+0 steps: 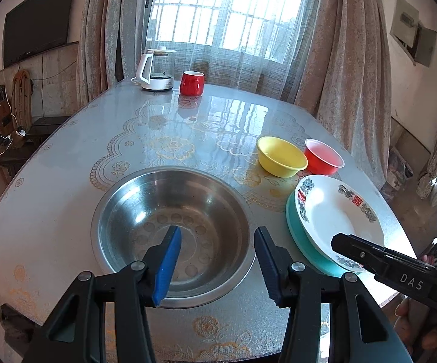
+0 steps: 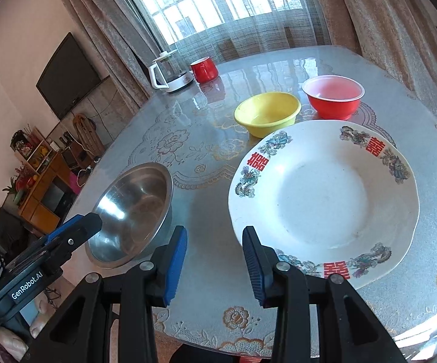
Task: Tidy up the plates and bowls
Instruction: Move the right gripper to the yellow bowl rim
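Observation:
A large steel bowl point(image 1: 173, 230) point(image 2: 133, 211) sits on the table near its front edge. My left gripper point(image 1: 218, 260) is open and empty, just above the bowl's near right rim. A white patterned plate point(image 1: 336, 217) point(image 2: 324, 202) rests on a teal plate point(image 1: 303, 248) to the right. My right gripper point(image 2: 213, 266) is open and empty, just left of the white plate's near rim. A yellow bowl point(image 1: 280, 155) point(image 2: 266, 113) and a red plastic bowl point(image 1: 324, 157) point(image 2: 333, 95) stand behind the plates.
A white-based glass kettle point(image 1: 157, 69) point(image 2: 170, 72) and a red mug point(image 1: 191, 83) point(image 2: 204, 69) stand at the table's far side by the curtained window. The round table point(image 1: 67, 181) has a glossy floral cover. A TV and shelves are at the left.

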The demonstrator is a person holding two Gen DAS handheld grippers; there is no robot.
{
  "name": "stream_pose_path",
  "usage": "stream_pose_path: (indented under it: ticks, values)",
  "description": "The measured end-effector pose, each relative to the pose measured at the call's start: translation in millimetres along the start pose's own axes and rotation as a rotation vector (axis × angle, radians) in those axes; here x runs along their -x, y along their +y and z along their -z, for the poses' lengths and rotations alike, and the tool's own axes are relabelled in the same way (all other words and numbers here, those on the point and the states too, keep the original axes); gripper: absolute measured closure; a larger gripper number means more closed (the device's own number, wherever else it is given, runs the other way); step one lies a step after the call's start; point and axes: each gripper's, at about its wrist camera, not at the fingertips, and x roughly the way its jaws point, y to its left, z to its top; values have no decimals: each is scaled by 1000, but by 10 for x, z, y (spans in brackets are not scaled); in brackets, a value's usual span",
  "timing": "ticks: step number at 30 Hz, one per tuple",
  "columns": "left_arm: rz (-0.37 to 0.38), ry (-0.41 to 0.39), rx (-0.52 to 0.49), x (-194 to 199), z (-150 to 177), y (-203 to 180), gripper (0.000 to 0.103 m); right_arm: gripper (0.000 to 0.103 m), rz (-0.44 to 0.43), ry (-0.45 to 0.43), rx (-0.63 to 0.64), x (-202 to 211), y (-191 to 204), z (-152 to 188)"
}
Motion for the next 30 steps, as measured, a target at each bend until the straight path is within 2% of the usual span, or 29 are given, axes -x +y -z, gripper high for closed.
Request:
stream_pose_path:
  ticks: [9,16,20,26,30]
  values:
    - [-10,5,-22,-189,-165,-67,52,65,-40,-9,-51,-67,-265,-384]
    - [-51,26,-19,-366,-309,-34,52,65,-26,12,-16,-331,-260,-726]
    - [-78,28,1,-431,-378,34,52,65,-19,-5,12,-452,-247,-899]
    - [-87,34,-13,-497,-453,34,52,65,-20,1,21,-559,-236,-1010]
    - [-84,23,-17,-523,-543,-13,52,65,-42,4,-37,-577,-385,-1089]
